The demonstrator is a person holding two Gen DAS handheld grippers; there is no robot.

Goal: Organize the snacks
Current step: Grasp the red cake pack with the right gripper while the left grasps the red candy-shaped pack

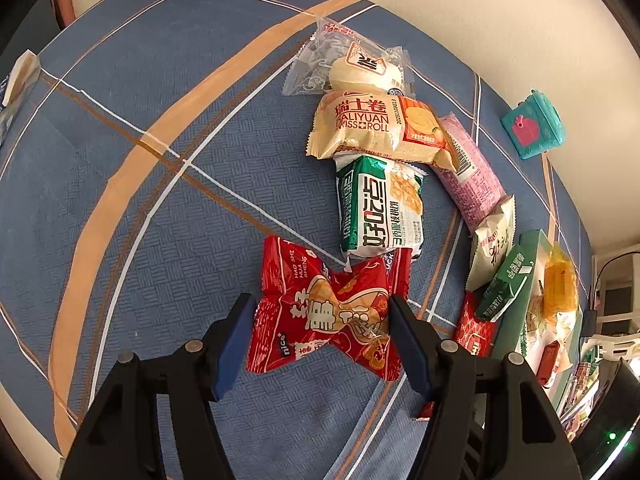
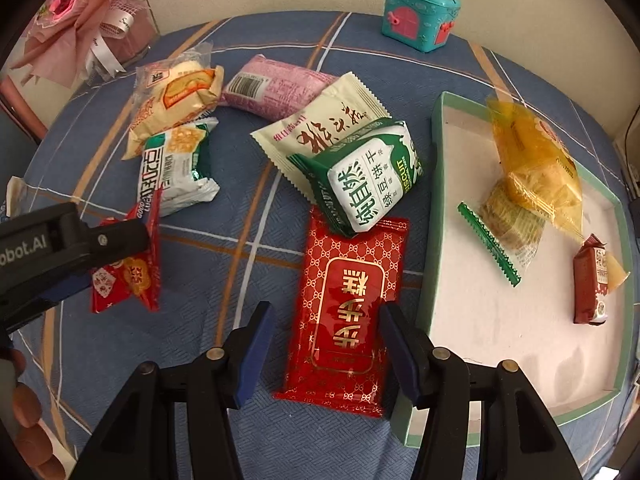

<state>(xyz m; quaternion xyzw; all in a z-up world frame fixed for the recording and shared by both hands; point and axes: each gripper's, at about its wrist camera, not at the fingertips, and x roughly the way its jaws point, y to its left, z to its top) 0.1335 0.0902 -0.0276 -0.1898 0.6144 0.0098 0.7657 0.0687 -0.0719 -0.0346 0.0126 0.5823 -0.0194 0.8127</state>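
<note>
My left gripper (image 1: 320, 304) is shut on a red peanut snack packet (image 1: 324, 320), pinching its middle into a bow-tie shape above the blue checked tablecloth. In the right wrist view the same packet (image 2: 128, 276) hangs from the left gripper (image 2: 148, 236) at the left edge. My right gripper (image 2: 326, 310) points down over a flat red packet with gold characters (image 2: 352, 280) lying on the cloth. Its jaws straddle the packet. The right pad sits at the packet's edge and the left pad stands apart from it. A green-rimmed tray (image 2: 436, 184) lies just right of it.
The tray holds a yellow packet (image 2: 536, 168), a clear packet (image 2: 508, 224) and a small red bar (image 2: 592, 284). Several loose snacks lie behind, among them a green biscuit pack (image 2: 372, 184) overlapping the flat red packet. A teal toy chest (image 2: 420, 16) and a pink bouquet (image 2: 80, 8) stand at the back.
</note>
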